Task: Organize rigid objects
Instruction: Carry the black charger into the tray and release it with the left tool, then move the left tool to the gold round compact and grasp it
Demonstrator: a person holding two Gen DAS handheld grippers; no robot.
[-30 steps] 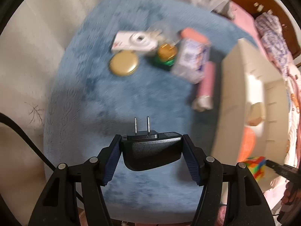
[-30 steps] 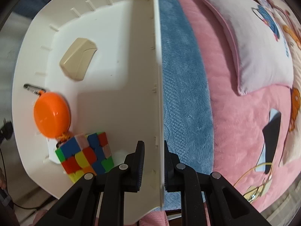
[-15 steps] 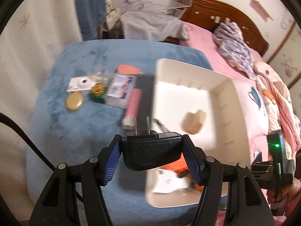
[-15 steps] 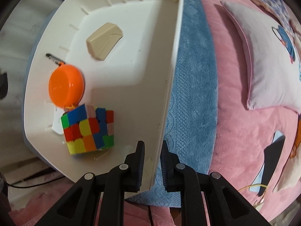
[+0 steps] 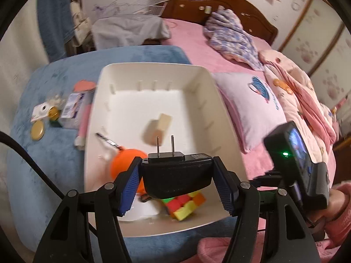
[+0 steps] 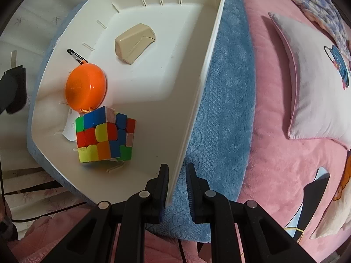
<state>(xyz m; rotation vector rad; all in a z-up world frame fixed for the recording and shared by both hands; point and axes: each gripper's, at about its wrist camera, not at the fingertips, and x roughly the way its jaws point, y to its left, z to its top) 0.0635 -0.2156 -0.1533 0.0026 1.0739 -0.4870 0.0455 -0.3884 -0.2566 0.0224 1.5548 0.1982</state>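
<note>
My left gripper (image 5: 177, 171) is shut on a black power adapter (image 5: 175, 182) whose two prongs point forward. It hangs over the near end of a white bin (image 5: 151, 70) on a blue blanket. In the bin lie a colour cube (image 6: 103, 133), an orange round case (image 6: 86, 87) with a clip, and a beige block (image 6: 135, 42). My right gripper (image 6: 177, 175) points down and is shut on the bin's right wall (image 6: 201, 83). The adapter (image 6: 13, 87) shows at the left edge of the right wrist view.
Left of the bin on the blue blanket (image 5: 43, 164) lie a gold lid (image 5: 37, 128), a white camera (image 5: 40, 110), a small box (image 5: 72, 107) and a pink tube (image 5: 84, 120). A pale pillow (image 5: 252, 109) lies on the pink bed to the right.
My left gripper carried the adapter rightward from above the loose items on the blanket to above the bin. My right gripper kept its hold on the bin wall and rolled a little.
</note>
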